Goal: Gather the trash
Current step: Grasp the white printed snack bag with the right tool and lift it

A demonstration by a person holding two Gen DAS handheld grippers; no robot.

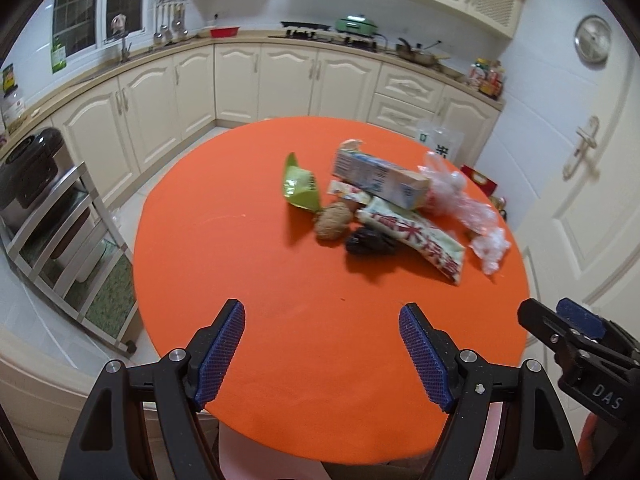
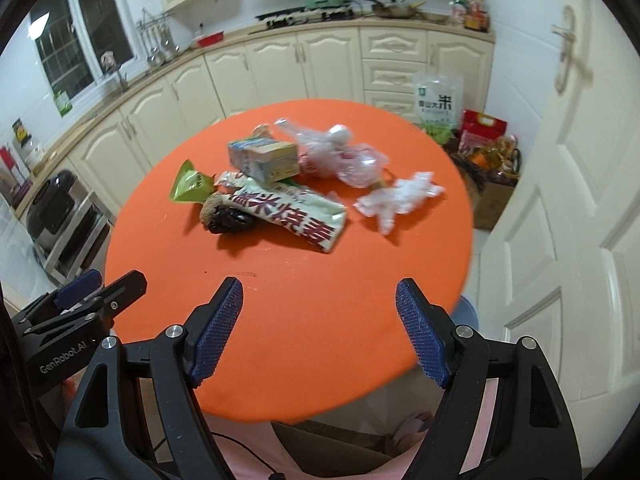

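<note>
Two handheld grippers are hovering side by side over the near edge of a round orange table (image 1: 280,280) in a kitchen. The left gripper (image 1: 322,354) is spread wide, its blue ridged pads holding nothing. The right gripper (image 2: 318,328) is likewise spread wide and empty.

The trash is lying in a loose pile toward the far side of the table, well apart from both grippers. A pale blue carton (image 2: 264,158) is resting on its side on top of the pile. Beside it a green snack bag (image 2: 190,186) is lying to the left. A long white wrapper with red characters (image 2: 296,214) is stretching across the front. A dark crumpled lump (image 2: 230,220) is sitting against a brown fuzzy ball (image 1: 334,222). A clear plastic bag (image 2: 344,156) is bunching up to the right of the carton, and a crumpled white plastic scrap (image 2: 400,196) is lying apart, nearer the table's right edge.

Cream cabinets (image 1: 236,80) are lining the wall behind, and a white door (image 2: 560,200) is standing at the right.
</note>
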